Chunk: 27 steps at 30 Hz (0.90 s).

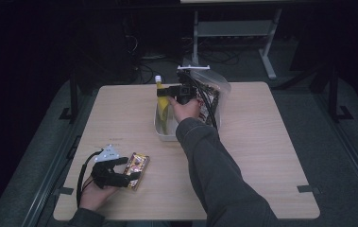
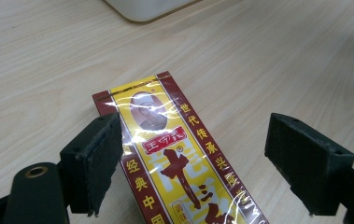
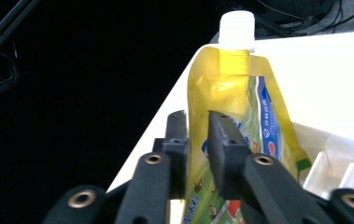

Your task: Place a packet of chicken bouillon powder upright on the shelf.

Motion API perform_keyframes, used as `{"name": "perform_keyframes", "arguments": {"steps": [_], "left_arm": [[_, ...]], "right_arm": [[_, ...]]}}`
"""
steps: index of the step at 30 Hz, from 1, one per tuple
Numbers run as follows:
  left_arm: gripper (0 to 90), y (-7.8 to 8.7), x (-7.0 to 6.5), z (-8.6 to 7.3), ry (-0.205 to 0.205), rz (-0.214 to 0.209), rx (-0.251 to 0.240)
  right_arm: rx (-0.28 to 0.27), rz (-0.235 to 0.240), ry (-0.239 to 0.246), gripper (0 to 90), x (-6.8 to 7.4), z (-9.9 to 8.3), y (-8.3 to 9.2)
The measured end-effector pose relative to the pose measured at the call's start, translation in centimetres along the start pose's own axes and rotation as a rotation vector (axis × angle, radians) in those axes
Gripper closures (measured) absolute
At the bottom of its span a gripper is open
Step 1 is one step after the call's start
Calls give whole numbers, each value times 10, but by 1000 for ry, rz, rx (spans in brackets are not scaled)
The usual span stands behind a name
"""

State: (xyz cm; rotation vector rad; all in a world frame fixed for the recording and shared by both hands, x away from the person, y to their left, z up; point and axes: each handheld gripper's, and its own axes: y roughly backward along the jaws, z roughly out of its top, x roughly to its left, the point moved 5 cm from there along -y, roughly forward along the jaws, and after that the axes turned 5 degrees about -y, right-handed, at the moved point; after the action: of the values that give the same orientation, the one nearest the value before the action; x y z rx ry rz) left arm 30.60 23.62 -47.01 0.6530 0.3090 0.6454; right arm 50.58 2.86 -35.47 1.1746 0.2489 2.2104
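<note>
Pouch point(image 3: 233, 116), yellow with a white cap, stands upright in the white bin point(image 1: 160, 130), cap up, between the right gripper's point(image 3: 198, 140) slightly parted jaws; left gripper point(image 2: 193, 154) spread around the box point(image 2: 179, 154).

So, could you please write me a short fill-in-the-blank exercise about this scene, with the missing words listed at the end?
1. The yellow spout pouch has a ____ cap.
2. The right gripper has the pouch between its jaws above the white ____.
3. The red and yellow box lies flat on the wooden ____, between the open jaws of the left gripper.

Missing words: white; bin; table
</note>
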Motion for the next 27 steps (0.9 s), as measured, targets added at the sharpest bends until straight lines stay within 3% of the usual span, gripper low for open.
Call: {"name": "perform_keyframes", "arguments": {"steps": [12,27], "left_arm": [[168,-1,2,-2,1,34,14],[165,-3,0,-3,0,46,26]], "right_arm": [[53,35,10,617,6,0,18],[73,80,35,586,18,-1,44]]}}
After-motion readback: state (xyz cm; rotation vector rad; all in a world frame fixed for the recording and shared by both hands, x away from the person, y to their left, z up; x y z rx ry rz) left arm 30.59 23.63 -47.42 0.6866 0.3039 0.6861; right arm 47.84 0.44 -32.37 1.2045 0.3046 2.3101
